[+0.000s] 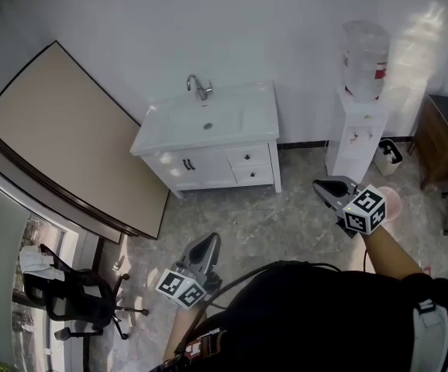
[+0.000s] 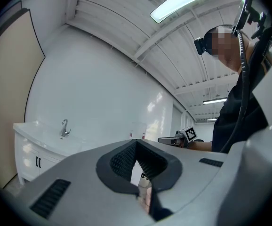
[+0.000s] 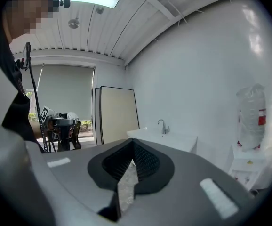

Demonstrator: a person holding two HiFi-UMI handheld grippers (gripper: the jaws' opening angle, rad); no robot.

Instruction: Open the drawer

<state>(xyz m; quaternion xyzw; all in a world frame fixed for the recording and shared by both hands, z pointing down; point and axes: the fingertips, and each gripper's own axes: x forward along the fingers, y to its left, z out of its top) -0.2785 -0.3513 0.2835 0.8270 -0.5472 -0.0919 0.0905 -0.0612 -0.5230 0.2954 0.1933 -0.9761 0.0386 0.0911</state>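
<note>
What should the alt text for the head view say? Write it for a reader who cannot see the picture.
Seen from above, a person holds a left gripper and a right gripper, both shut and empty, toward a white sink cabinet with closed drawers against the far wall. A water dispenser stands to its right, a large beige board to its left.

Bright, even light falls from a ceiling strip light; shadows on the floor are faint. Soft glare patches sheen the white wall. Both gripper views bulge fisheye-fashion, with black rounded corners and a blurred near foreground.
</note>
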